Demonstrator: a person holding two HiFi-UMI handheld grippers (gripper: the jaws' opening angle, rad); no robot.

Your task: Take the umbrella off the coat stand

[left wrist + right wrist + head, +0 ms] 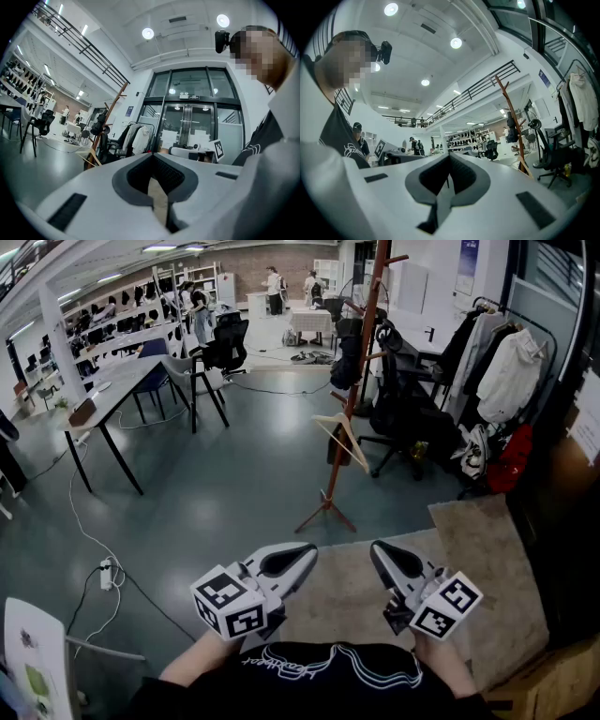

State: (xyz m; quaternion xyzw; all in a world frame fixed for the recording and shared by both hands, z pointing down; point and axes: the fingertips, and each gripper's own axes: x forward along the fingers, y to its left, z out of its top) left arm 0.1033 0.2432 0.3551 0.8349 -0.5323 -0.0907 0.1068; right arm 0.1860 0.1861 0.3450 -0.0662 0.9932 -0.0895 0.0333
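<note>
The reddish wooden coat stand (354, 395) rises from the grey floor a few steps ahead, right of centre. A dark folded bundle, apparently the umbrella (348, 360), hangs from one of its upper pegs, and a pale wooden hanger (342, 441) hangs lower down. Both grippers are held low, close to the person's body and far from the stand. The left gripper (306, 555) is shut with nothing in it, and so is the right gripper (379, 553). The stand (107, 123) shows small in the left gripper view. In the right gripper view the stand (513, 121) is at the right.
A black office chair (405, 420) stands just right of the stand, with a clothes rail of garments (495, 367) behind it. A beige rug (469, 559) lies underfoot. A dark table (111, 395) and a floor cable with power strip (106, 573) are at the left. People stand far back.
</note>
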